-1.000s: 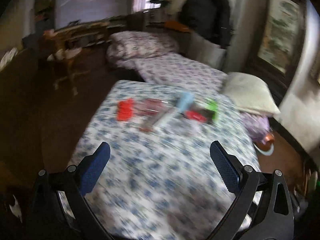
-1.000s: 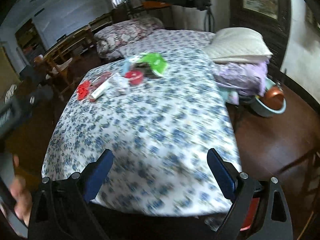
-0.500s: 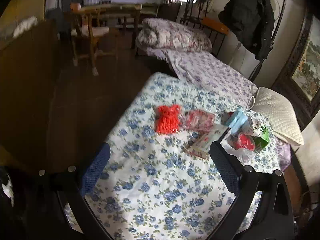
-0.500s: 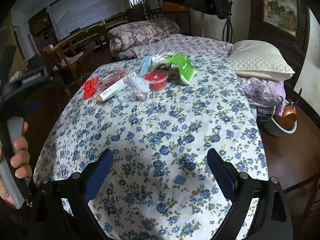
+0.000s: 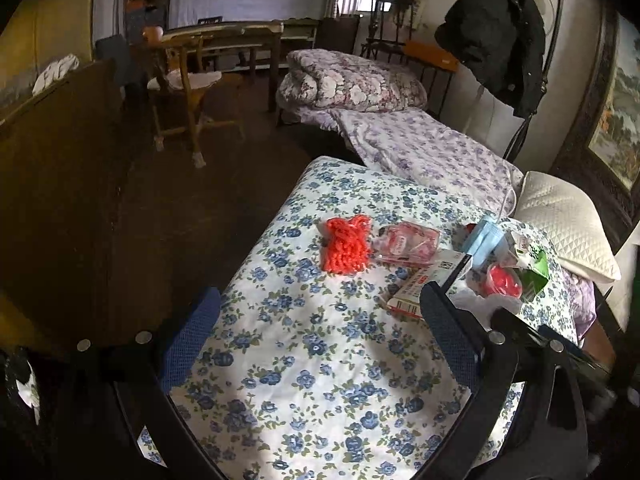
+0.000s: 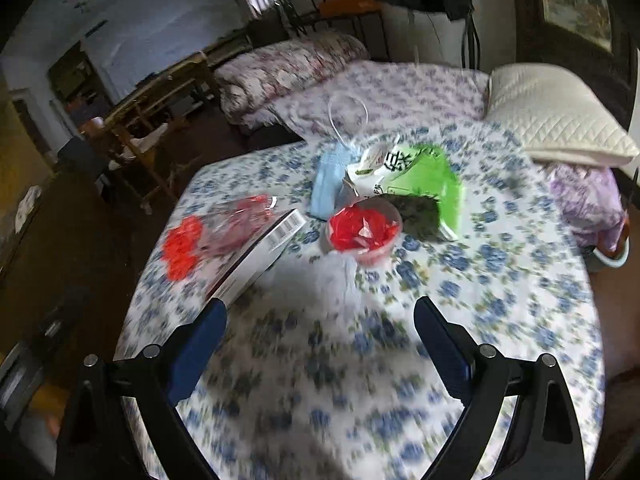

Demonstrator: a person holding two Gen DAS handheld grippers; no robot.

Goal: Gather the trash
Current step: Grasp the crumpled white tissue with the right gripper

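Trash, a crumpled clear plastic bag (image 6: 320,276) beside the red-filled plastic cup (image 6: 364,232) mid-tablecloth (image 6: 500,280), looks light and slippery; pinch a fold with your spread, empty right gripper (image 6: 320,344); left gripper (image 5: 320,344) likewise spread.

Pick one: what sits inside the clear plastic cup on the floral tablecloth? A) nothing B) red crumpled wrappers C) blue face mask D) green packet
B: in the right wrist view the clear plastic cup is filled with red crumpled wrappers, while the blue face mask and the green packet lie outside it on the floral tablecloth.
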